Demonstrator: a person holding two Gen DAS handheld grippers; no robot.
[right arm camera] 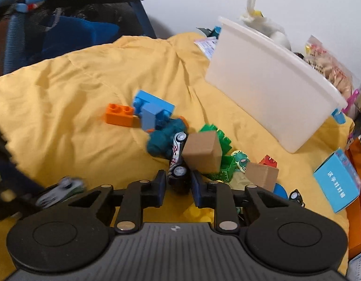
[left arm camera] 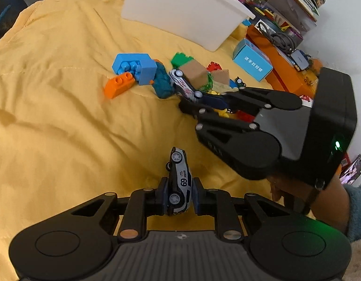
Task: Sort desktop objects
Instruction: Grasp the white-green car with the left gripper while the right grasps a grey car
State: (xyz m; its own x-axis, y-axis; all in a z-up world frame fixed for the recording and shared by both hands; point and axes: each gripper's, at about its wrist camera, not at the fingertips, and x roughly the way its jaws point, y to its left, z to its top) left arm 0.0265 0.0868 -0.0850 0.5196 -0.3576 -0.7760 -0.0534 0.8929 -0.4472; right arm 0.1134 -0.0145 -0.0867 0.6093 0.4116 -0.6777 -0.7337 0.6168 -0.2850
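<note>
A small white toy car marked 69 (left arm camera: 179,181) sits clamped between the pads of the left gripper (left arm camera: 179,195), lying on its side with its wheels turned toward the left finger and its nose pointing away over the yellow quilt (left arm camera: 63,117). A second toy car, dark with a chequered pattern (right arm camera: 178,161), is caught at its rear end between the narrowed fingers of the right gripper (right arm camera: 178,187); its front leans up against a plain cardboard cube (right arm camera: 202,151) at the edge of the toy heap. Seen from the left wrist, the right gripper reaches in from the right side, its tips buried in that heap. Just beyond the chequered car lie a teal lump of a toy (right arm camera: 165,140), a light blue building block (right arm camera: 152,113) and an orange brick (right arm camera: 118,114) touching one another, with green bricks (right arm camera: 220,140) behind the cube and a second cardboard cube (right arm camera: 262,174) to the right. Further off on the quilt a white plastic bin (right arm camera: 262,89) stands near a light blue box with printed characters (right arm camera: 337,182).
</note>
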